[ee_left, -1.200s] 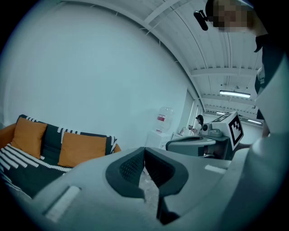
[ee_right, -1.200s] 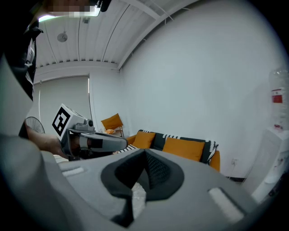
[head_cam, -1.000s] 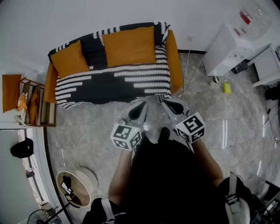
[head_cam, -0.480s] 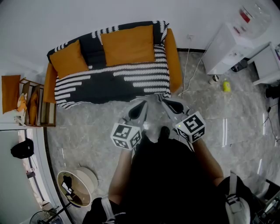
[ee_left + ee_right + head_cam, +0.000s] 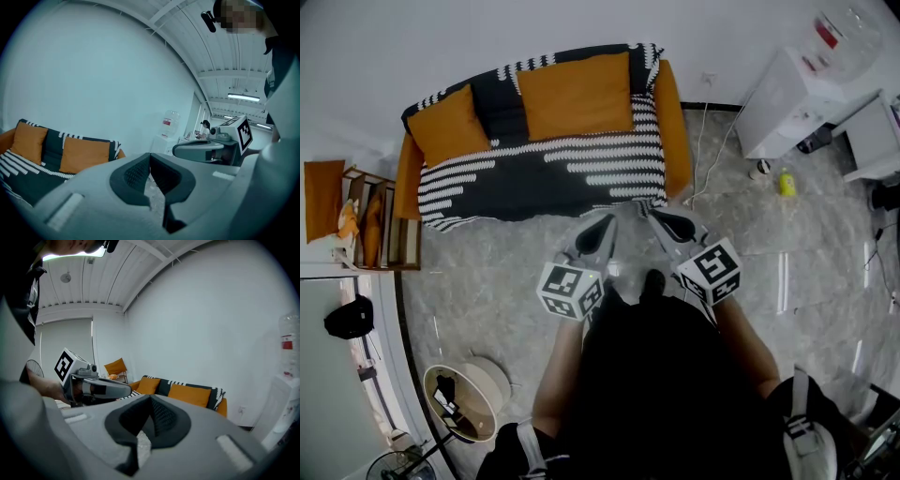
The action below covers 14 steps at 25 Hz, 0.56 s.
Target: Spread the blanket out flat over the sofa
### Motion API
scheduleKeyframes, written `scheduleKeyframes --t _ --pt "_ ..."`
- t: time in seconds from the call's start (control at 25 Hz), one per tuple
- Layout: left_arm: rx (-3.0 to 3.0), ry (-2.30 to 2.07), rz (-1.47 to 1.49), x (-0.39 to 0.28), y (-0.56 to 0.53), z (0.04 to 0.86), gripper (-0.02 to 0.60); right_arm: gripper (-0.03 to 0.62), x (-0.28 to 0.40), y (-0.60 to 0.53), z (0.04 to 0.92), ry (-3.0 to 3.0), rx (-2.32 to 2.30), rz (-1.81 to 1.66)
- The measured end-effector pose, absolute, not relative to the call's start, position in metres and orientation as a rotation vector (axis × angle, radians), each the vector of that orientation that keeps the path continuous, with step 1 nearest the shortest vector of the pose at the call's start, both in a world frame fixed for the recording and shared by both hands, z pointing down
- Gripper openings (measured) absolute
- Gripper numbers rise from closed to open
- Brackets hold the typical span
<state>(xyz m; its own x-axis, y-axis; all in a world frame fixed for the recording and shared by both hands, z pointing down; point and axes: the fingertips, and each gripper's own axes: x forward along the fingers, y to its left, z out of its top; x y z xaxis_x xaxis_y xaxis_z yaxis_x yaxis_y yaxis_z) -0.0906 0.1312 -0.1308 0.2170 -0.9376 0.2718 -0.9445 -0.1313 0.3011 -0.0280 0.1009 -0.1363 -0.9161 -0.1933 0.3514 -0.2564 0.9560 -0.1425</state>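
The blanket (image 5: 534, 178) lies spread over the sofa (image 5: 674, 131), from its back to its front edge. The left gripper (image 5: 600, 231) and right gripper (image 5: 666, 225) hang clenched and empty, clear of it. Any last tidying probably means pinching the front corners and pulling evenly.

Sofa (image 5: 675, 131): orange upholstery. Blanket (image 5: 544, 178): black ground crossed by bands of short white stripes, with a white-toothed edge. Cushions (image 5: 577, 94): plain orange. Floor (image 5: 487, 272): grey, marbled with pale veins. Wall (image 5: 394, 47): white. Left tool (image 5: 609, 221) and right tool (image 5: 653, 218): pale grey shells with black pads (image 5: 592, 239). Marker cubes (image 5: 570, 291): white faces bearing black square patterns. Person's clothing (image 5: 666, 394): black. Bottle (image 5: 786, 187): yellow-green. Dispenser (image 5: 787, 103): white.
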Motion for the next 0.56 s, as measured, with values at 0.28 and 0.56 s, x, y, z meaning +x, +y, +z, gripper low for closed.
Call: scheduleKeyframes --t 0.28,0.56 --pt "2.096 -1.739 0.021 -0.0897 0.1318 -0.1303 0.011 0.003 -0.029 0.1032 -0.1361 -2.767 0.315 0.259" --pt "2.102 -1.737 0.02 -0.0884 0.1329 -0.1295 0.011 0.003 -0.029 0.1069 -0.1361 -2.753 0.304 0.263"
